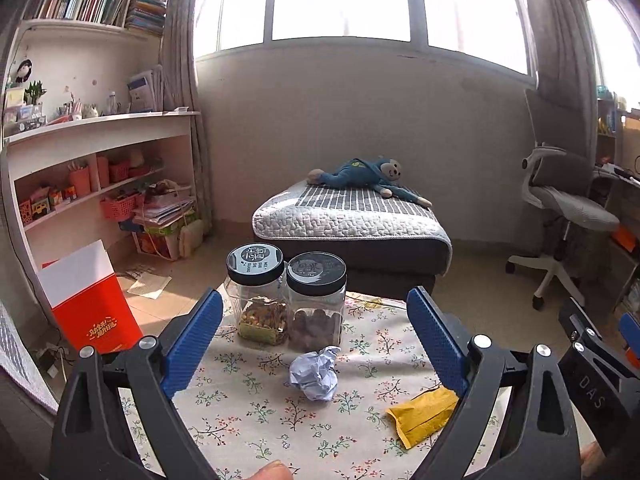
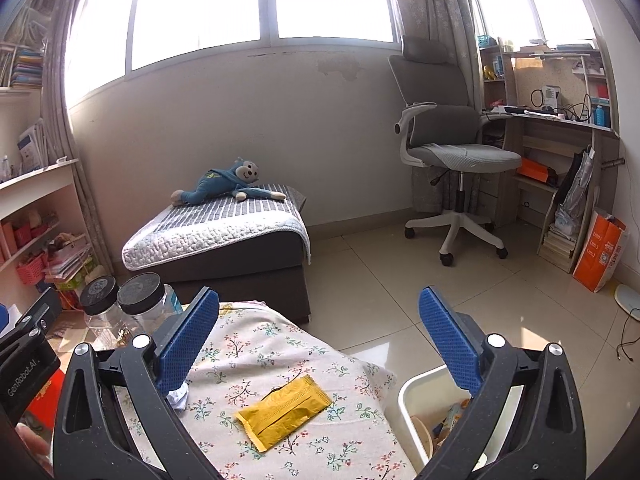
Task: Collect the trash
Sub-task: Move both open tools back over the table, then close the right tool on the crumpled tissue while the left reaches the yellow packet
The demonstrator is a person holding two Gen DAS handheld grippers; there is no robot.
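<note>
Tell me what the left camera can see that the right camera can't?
Only the left wrist view shows the red box on the floor. Only the right wrist view shows the white bin beside the table and the orange bag. Both show the yellow wrapper, crumpled paper, two jars and toy monkey.

The right gripper (image 2: 318, 336) hangs with its blue jaws spread wide above the floral cloth (image 2: 280, 360). A yellow wrapper (image 2: 285, 412) lies flat on the cloth between them, touching neither. A crumpled paper (image 2: 179, 397) peeks out beside the left jaw. A white bin (image 2: 412, 404) sits just off the table's right edge, and two jars (image 2: 120, 312) stand at the far left.
</note>
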